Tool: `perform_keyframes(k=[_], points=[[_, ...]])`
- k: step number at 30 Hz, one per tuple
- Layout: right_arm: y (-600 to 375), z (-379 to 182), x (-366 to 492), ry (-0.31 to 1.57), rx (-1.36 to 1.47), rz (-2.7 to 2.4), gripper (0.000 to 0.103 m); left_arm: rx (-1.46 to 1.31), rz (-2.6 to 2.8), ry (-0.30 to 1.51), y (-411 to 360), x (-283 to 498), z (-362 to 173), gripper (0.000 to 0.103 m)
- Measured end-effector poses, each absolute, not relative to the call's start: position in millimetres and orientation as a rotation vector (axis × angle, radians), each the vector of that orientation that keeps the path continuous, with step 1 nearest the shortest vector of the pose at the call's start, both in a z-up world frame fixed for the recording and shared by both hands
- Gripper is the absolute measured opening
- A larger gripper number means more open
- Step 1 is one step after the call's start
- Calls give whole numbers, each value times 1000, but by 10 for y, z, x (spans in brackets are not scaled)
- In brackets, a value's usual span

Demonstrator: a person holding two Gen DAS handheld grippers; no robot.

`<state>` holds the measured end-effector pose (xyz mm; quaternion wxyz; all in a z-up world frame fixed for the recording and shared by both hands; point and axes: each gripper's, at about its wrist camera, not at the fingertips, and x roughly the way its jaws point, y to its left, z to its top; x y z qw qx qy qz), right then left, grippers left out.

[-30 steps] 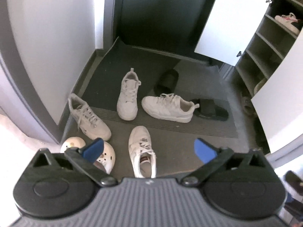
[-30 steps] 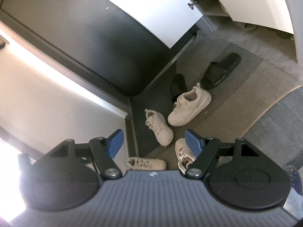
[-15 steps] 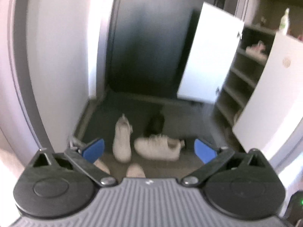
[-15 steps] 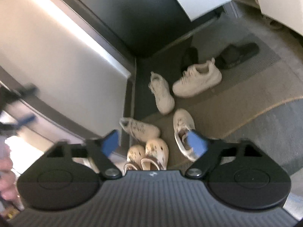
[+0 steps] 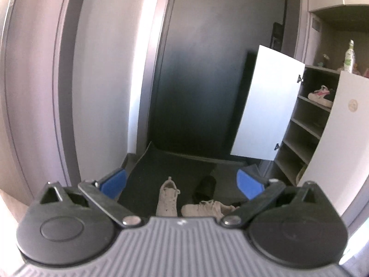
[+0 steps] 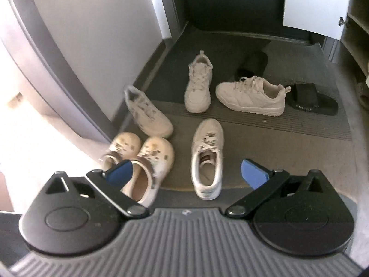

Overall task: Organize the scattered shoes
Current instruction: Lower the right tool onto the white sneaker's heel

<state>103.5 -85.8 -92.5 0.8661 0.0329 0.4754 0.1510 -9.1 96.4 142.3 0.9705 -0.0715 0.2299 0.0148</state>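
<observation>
Right wrist view gives us the floor of the entrance, and the scattered shoes lie on the dark ribbed floor mat. Our right claw is spread wide and holds nothing. Directly between its blue pads, low in the middle of the frame, lies a white lace-up sneaker with a red insole label. Its long axis runs almost straight up the frame, heel toward the claw and toe away, so the pads stand on both sides of the heel and not along its length. To the lower left, a pair of cream perforated clogs sits side by side, partly behind the left pad. Higher in the frame we see three more white sneakers pointing in different directions and two black slide sandals near the right edge.

Left wrist view looks higher, at the dark door and the open white shoe cabinet on the right side of the frame. Our left claw is also spread and empty, and only two sneakers show below it. We judge the right claw is much nearer to the shoes.
</observation>
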Motion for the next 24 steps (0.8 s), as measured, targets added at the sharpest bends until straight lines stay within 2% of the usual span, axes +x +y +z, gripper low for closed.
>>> perform_keyframes(k=[3, 5, 6, 7, 10, 16, 19, 24], points=[[-764, -1248, 1370, 979, 15, 290, 98, -154, 50, 470, 1055, -77, 1358, 103], [-789, -1569, 1511, 1010, 4, 249, 88, -163, 60, 483, 1118, -68, 1321, 103], [-802, -1729, 1581, 1025, -1, 229, 73, -167, 62, 490, 1146, -62, 1306, 103], [-815, -1890, 1651, 1040, -5, 208, 68, -175, 57, 502, 1182, -50, 1291, 103], [-903, -2372, 1779, 1119, 82, 210, 67, -207, 34, 528, 1290, 3, 1268, 103], [-814, -3123, 1999, 1145, 80, 249, 66, -279, 38, 591, 1429, 193, 1122, 103], [-789, -3446, 2070, 1156, 85, 251, 65, -319, 41, 708, 1407, 410, 912, 103], [-699, -3827, 2140, 1172, 59, 271, 57, -447, 19, 826, 1477, 597, 640, 103]])
